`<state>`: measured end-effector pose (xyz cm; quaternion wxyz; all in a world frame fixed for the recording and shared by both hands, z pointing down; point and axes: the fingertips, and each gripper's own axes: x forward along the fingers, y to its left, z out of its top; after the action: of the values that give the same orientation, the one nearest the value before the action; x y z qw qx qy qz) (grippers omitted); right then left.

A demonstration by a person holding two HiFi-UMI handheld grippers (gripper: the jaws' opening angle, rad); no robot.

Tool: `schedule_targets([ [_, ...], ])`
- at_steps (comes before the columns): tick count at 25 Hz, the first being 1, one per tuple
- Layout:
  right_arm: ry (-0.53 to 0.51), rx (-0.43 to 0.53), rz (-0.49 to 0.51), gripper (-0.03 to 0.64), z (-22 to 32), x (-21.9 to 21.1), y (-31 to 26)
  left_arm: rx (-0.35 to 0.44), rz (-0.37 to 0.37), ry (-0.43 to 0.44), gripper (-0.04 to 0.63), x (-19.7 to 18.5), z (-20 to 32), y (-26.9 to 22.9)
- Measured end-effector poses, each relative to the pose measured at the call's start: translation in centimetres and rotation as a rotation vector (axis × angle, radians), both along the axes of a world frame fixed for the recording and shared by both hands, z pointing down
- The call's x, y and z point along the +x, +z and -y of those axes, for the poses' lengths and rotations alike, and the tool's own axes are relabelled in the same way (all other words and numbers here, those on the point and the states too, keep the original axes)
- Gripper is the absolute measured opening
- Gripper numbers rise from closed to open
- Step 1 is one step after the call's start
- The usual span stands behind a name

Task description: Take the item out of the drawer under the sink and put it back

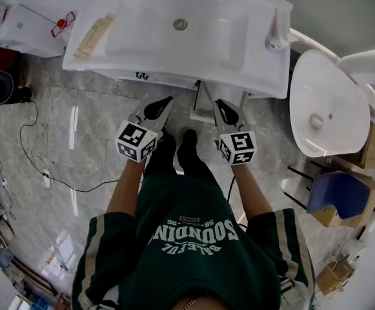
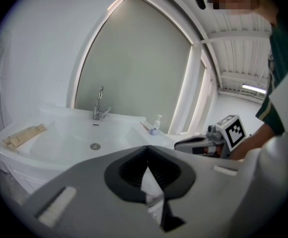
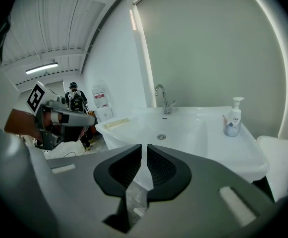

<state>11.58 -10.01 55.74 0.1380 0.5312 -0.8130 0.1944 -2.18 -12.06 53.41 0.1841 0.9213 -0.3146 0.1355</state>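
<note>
sink (image 1: 258, 57): white vanity basin straight ahead of the person. Both gripper views look over its top at the tap (image 3: 162, 99), so both tools ride too high for the step in hand, which I judge to be reaching for the drawer.
toilet (image 1: 326, 105): stands just beside the sink on the right. Keep the right elbow tucked when dropping down.
drawer: sits below the basin rim, and no view shows its front or handle clearly. A pale frame shows under the sink between the two tools, and I cannot tell if it belongs to the drawer. Advice: crouch or tip the tools down until the front fills a gripper view, pick the pull point, then pull straight out and level so it does not bind.
left gripper (image 2: 146, 147): held out in front at sink height, jaws together at the tips, nothing between them, touching nothing.
right gripper (image 3: 144, 145): level with the left one and apart from it, jaws all but together with only a thin slit. It holds nothing. Spread these jaws before reaching the handle, since closed tips will only skate off it.
soap bottle (image 3: 233, 117): upright on the sink's right corner, well clear of the work.
item: not in sight, presumably inside the drawer.
</note>
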Motion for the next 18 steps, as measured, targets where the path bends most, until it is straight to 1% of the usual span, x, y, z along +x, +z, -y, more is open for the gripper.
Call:
schedule_targets([
  [3,-0.012,-0.061,-0.027,0.056,-0.3,0.3,2.4,-0.014,-0.003,-0.008,0.051,-0.1,-0.2,0.7],
  [6,-0.028,-0.12,-0.055,0.081,-0.4,0.5,5.0,-0.027,0.003,-0.02,0.051,-0.6,-0.2,1.3],
  [8,-0.041,-0.158,-0.079,0.091,-0.4,0.8,6.9,-0.035,0.009,-0.027,0.051,-0.9,-0.3,1.8],
  [13,-0.081,-0.251,-0.147,0.091,0.2,1.8,12.3,-0.063,0.012,-0.062,0.051,-1.5,-0.5,3.3],
  [18,-0.126,-0.323,-0.216,0.101,1.1,2.2,17.2,-0.099,0.018,-0.096,0.051,-2.6,-1.1,5.5],
])
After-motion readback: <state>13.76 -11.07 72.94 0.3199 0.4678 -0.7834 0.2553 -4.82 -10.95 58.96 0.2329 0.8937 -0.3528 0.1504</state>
